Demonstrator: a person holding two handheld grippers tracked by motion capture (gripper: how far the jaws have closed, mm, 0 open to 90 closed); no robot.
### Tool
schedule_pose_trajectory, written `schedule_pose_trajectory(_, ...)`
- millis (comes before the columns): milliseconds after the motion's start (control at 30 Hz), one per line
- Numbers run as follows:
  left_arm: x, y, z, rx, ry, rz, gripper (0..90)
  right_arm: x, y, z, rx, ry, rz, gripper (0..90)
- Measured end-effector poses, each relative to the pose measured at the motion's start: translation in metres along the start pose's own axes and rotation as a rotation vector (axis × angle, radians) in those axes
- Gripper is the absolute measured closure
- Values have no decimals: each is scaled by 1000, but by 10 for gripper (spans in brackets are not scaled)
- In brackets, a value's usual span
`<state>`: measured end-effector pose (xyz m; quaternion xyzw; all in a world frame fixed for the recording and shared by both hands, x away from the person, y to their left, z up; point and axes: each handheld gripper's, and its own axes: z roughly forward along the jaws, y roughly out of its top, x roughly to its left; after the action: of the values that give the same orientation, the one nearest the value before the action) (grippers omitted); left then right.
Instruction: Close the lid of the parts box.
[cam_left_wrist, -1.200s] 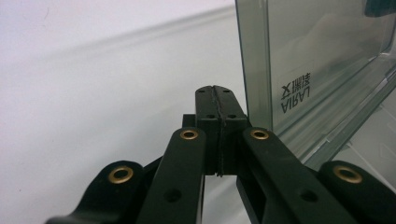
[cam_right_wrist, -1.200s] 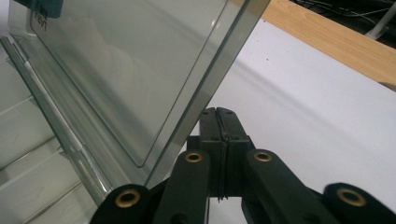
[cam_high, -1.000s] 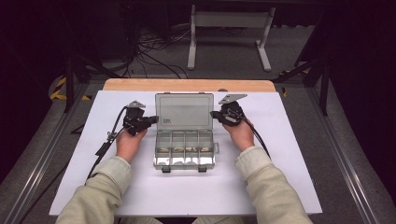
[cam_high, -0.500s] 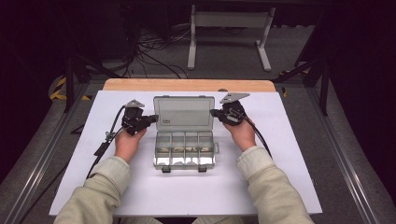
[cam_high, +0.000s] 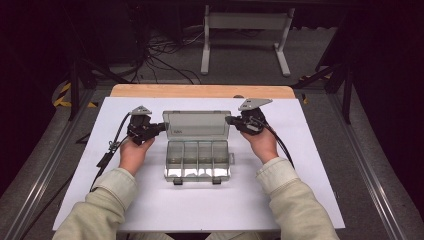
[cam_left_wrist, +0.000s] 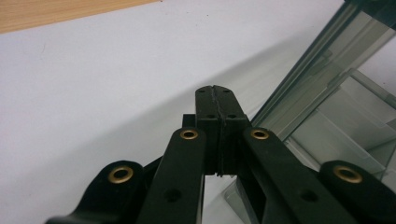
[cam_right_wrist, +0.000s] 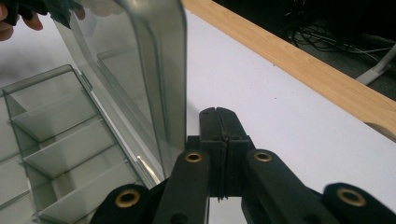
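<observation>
The white table sheet (cam_high: 310, 150) carries a clear plastic compartment box (cam_high: 198, 160), whose tray lies between the two grippers and a little nearer the person than their tips. Its hinged lid (cam_high: 197, 125) stands raised at the far edge, spanning the gap from one gripper to the other.

The left gripper (cam_high: 161, 127) has its jaws pressed fully together on nothing, tips close against the lid's left edge. In the left gripper view the lid's edge (cam_left_wrist: 303, 74) runs just to the right of the closed tips. The right gripper (cam_high: 229, 120) is likewise closed and empty, and in the right gripper view the lid's rounded corner (cam_right_wrist: 159, 60) rises just left of and above its tips.

To move the lid well, both closed tips should press evenly on its two sides, so the hinge turns without twisting and the light tray does not slide.
</observation>
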<state>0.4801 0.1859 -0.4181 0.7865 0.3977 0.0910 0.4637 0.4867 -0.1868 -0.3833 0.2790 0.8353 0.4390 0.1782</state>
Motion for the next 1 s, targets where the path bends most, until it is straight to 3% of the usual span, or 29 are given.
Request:
schedule_pose_trajectory(533,-9,2,-18,-17,-41,22,899,11,0,-21,-33,43,-13,900)
schedule_pose_trajectory(1000,-23,-10,-38,-58,-82,22,899,31,-4,-40,-66,81,-30,900)
